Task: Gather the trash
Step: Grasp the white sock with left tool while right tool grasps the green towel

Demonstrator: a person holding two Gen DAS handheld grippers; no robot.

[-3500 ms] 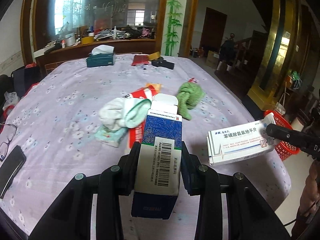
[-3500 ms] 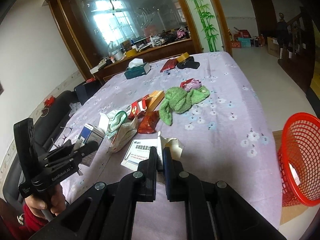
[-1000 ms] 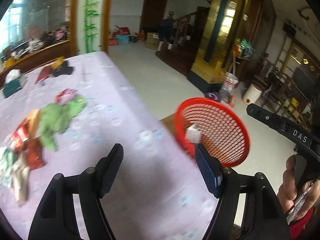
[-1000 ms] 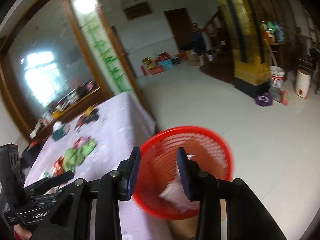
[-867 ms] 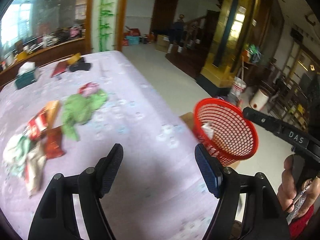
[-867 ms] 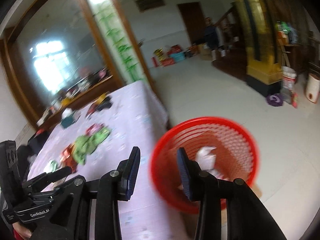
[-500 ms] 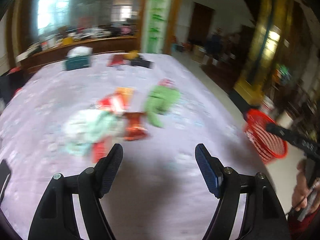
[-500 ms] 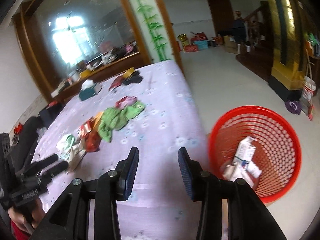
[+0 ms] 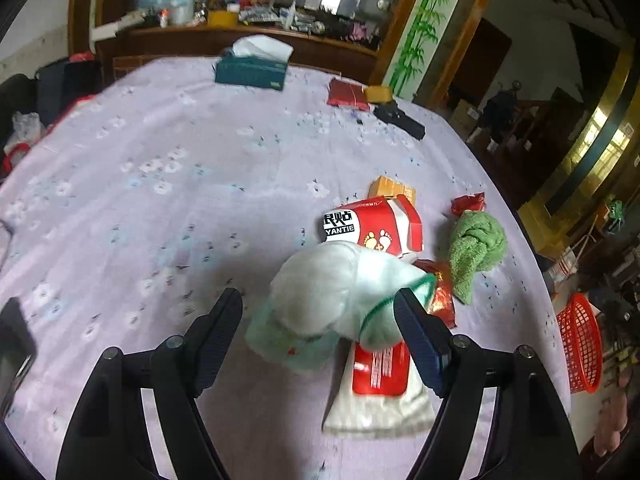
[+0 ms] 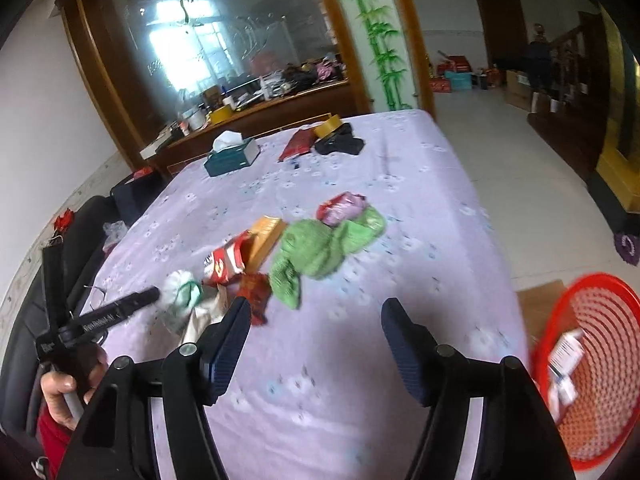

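My left gripper (image 9: pixel 318 312) is open, its jaws on either side of a crumpled white and mint plastic wrapper (image 9: pixel 340 300) on the lilac tablecloth (image 9: pixel 160 184). Around it lie a red YANTIE box (image 9: pixel 372 228), a red and white packet (image 9: pixel 380 376), a red foil wrapper (image 9: pixel 442 296), an orange box (image 9: pixel 392 188) and a green cloth (image 9: pixel 474 244). My right gripper (image 10: pixel 316 336) is open and empty above bare tablecloth (image 10: pixel 400 184), right of the pile (image 10: pixel 256 264). The red mesh basket (image 10: pixel 592 364) holds white boxes on the floor at right.
A teal tissue box (image 9: pixel 252 70), a red pouch (image 9: pixel 347 94) and a black object (image 9: pixel 400 120) lie at the far end. A phone (image 9: pixel 14 344) sits at the left edge. A wooden sideboard (image 10: pixel 256 116) stands behind the table. The basket (image 9: pixel 580 348) stands past the right edge.
Both grippers dropped their boxes into the red basket and swung back to the table. My left gripper now straddles the white and mint wrapper; both are open.
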